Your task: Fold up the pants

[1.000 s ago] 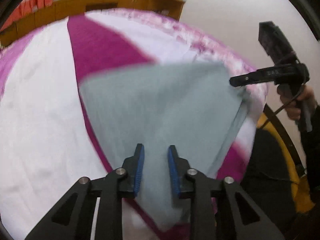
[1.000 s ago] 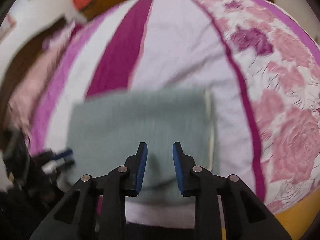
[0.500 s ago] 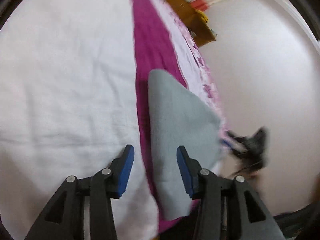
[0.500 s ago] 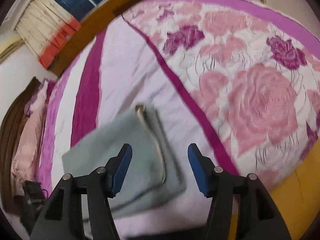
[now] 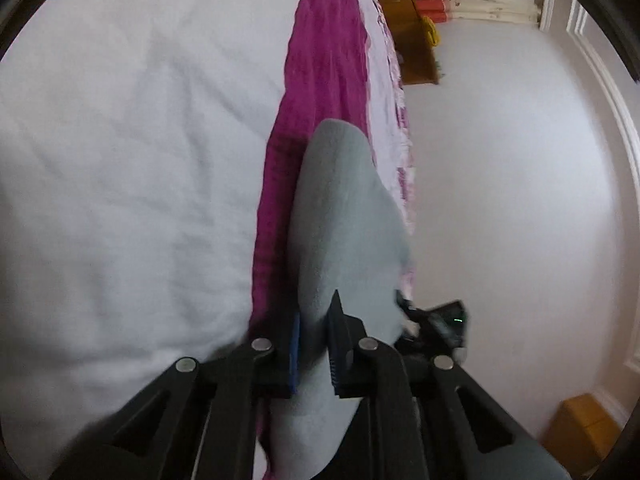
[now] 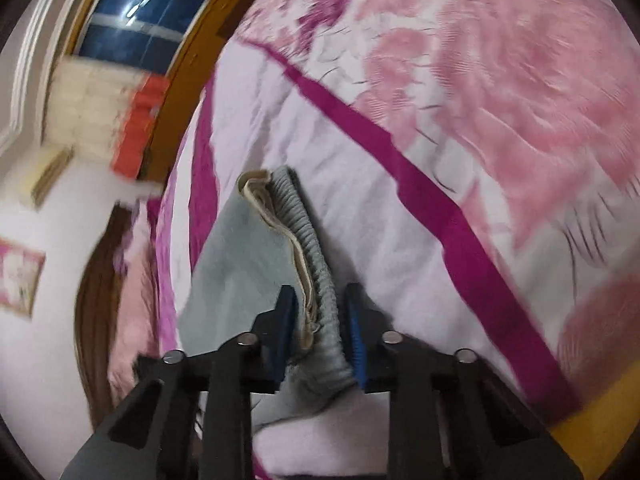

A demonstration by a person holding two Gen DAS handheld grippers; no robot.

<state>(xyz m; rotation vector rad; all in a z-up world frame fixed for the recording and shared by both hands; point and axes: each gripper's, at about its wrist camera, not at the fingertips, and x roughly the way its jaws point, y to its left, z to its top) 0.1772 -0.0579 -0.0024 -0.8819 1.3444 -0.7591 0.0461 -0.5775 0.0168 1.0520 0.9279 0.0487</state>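
Covering bed, floral quilt (image 6: 500, 128); window (image 6: 136, 40) beyond

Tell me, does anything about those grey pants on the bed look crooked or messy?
Slightly. At the ribbed waistband between the right gripper fingers, a cream lining bulges out past the grey pants instead of lying flush. The left gripper straddles the opposite edge, which looks smooth. Nothing looks torn.

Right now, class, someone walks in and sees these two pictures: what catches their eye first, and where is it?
First, the folded grey pants on the bed, their ribbed waistband running between the right tongs. In the left view, the left tongs close on the opposite edge of the pants. Then the pink rose quilt, with its magenta stripe beside the pants.
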